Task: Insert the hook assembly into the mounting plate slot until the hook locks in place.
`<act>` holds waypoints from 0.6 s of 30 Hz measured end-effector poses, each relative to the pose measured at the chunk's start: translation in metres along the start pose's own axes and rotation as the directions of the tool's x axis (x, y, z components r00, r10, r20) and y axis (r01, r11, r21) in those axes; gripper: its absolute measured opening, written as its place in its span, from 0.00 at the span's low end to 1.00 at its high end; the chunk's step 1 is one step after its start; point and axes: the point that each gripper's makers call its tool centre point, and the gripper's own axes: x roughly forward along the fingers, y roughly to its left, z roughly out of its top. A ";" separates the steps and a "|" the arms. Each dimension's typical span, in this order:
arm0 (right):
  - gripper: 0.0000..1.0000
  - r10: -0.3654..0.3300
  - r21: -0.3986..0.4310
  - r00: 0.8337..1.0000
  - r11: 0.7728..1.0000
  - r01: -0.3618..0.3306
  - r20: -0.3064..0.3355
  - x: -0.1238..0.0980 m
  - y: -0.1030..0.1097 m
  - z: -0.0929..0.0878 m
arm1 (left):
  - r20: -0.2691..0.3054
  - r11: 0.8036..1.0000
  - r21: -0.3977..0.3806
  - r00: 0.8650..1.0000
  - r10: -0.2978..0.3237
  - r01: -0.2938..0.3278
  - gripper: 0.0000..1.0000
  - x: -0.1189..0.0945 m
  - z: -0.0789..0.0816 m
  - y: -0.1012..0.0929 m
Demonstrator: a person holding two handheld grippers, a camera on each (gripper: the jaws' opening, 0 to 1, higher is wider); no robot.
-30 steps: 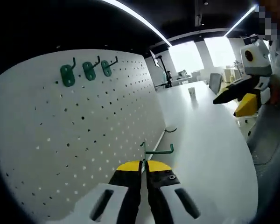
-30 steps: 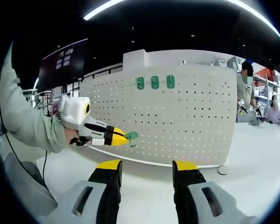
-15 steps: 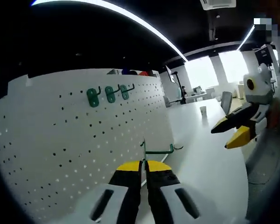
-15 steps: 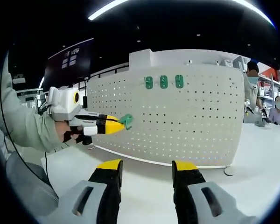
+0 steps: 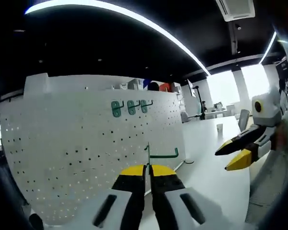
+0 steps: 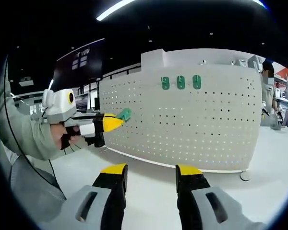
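Note:
A white pegboard plate [image 5: 86, 139] [image 6: 192, 124] stands upright on the white table, with three green hooks [image 5: 129, 107] [image 6: 181, 82] mounted in a row near its top. My left gripper [image 5: 147, 168] is shut on a green wire hook [image 5: 161, 154], held in front of the board's lower right part, apart from it. From the right gripper view, that left gripper [image 6: 116, 120] comes in from the left with the green hook [image 6: 125, 114] at its tip. My right gripper [image 6: 149, 170] is open, nothing between its jaws; it also appears at the right as [image 5: 237, 153].
The white table [image 6: 149, 177] runs in front of the board. A person's sleeve [image 6: 24, 136] and hand hold the left gripper. People stand at the far right [image 6: 269, 91]. A small cup [image 5: 220, 128] sits far down the table.
The left gripper with the hook has risen and swung to face the board more squarely. The right gripper stays open and low.

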 end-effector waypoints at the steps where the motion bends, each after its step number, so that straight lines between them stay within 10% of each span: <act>1: 0.37 0.005 0.000 1.000 1.000 -0.005 0.000 0.000 0.001 0.000 | 0.004 1.000 -0.003 1.000 0.007 -0.007 0.03 -0.002 0.001 0.000; 18: 0.30 0.085 0.026 0.996 0.996 -0.086 0.034 -0.002 0.026 0.022 | 0.072 0.998 -0.052 0.997 0.025 -0.021 0.03 -0.020 0.009 -0.007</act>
